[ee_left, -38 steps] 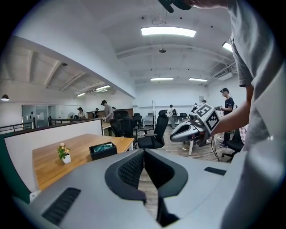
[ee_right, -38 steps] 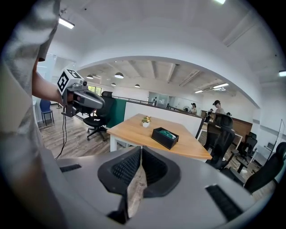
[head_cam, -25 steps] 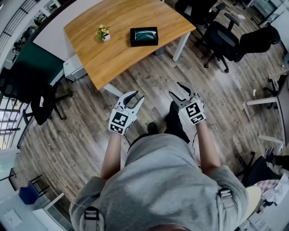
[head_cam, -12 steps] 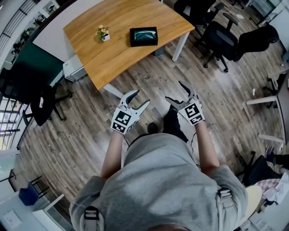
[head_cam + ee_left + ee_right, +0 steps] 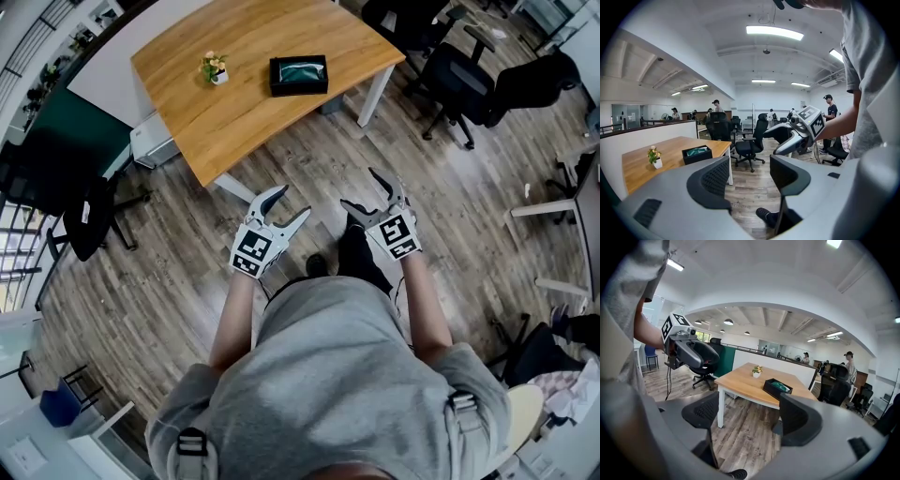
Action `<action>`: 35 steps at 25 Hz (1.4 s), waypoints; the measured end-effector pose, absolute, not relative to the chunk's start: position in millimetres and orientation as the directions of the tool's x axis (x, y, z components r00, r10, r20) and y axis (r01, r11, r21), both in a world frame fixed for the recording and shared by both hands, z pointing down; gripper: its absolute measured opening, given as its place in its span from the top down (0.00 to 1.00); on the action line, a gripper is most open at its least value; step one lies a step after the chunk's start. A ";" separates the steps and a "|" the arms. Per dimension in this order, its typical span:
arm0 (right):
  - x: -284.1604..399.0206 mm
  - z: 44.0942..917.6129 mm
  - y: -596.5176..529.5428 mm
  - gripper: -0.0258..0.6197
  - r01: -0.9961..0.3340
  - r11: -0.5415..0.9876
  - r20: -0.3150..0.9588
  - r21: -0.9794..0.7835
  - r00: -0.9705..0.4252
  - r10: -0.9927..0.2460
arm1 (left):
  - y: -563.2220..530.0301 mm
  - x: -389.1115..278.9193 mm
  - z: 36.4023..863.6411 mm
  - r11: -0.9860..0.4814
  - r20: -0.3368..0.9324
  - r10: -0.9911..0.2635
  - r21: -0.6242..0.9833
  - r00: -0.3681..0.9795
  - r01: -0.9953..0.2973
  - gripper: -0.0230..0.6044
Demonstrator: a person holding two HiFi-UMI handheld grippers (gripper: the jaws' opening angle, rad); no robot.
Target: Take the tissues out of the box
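Both forearms stretched forward, left hand-held gripper and right hand-held gripper side by side, angled slightly down, jaws just swung wide, nothing between either pair

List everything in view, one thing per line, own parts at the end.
table: one, wooden top, white legs, upper part of head view
box: one, black, teal inside, on the table
potted plant: one, small, white pot, on the table, left of the box
chairs: several, black, mostly right of the table
floor: grey-brown planks
shirt: one, grey, worn
shoes: two, black, on the floor
left hand-held gripper: grey, jaws just opened, nothing between
right hand-held gripper: grey, jaws just opened, nothing between
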State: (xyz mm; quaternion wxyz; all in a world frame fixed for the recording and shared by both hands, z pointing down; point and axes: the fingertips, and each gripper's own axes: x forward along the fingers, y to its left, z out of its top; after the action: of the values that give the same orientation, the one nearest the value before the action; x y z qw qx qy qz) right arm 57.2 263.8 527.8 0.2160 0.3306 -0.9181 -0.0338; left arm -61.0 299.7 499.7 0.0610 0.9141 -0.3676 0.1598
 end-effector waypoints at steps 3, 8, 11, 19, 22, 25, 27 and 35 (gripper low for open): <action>61.3 533.9 264.9 0.32 -0.601 0.776 0.385 0.191 -0.682 -0.622 | 297.7 -58.6 502.0 -0.724 0.331 -0.651 -0.002 0.683 -0.690 0.53; 71.5 537.6 254.7 0.32 -0.618 0.764 0.384 0.184 -0.670 -0.635 | 285.2 -51.5 499.5 -0.722 0.328 -0.653 0.000 0.682 -0.692 0.53; 78.1 533.4 244.3 0.34 -0.642 0.745 0.366 0.182 -0.659 -0.657 | 277.7 -48.0 499.6 -0.723 0.336 -0.649 0.008 0.682 -0.691 0.53; 86.5 534.5 213.4 0.36 -0.655 0.741 0.353 0.145 -0.666 -0.657 | 252.5 -43.9 504.1 -0.713 0.366 -0.652 0.002 0.664 -0.701 0.52; 85.9 536.9 199.3 0.36 -0.646 0.751 0.355 0.136 -0.676 -0.645 | 240.5 -43.5 504.6 -0.703 0.377 -0.658 0.004 0.652 -0.711 0.52; 87.8 535.0 185.5 0.36 -0.639 0.759 0.347 0.125 -0.688 -0.637 | 229.1 -39.7 506.2 -0.696 0.392 -0.659 0.004 0.642 -0.718 0.52; 88.9 534.7 175.7 0.37 -0.636 0.762 0.343 0.118 -0.694 -0.633 | 219.0 -36.5 505.2 -0.692 0.398 -0.661 0.001 0.635 -0.721 0.52; 88.2 543.9 134.5 0.38 -0.597 0.796 0.354 0.097 -0.727 -0.588 | 189.4 -41.4 513.6 -0.653 0.433 -0.685 -0.007 0.586 -0.758 0.52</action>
State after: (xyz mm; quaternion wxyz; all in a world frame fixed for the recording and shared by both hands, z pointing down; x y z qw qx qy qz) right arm 88.2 134.5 543.9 0.1863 0.3189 -0.9292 0.0118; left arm -41.4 189.4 513.6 0.0895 0.8861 -0.4069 0.2032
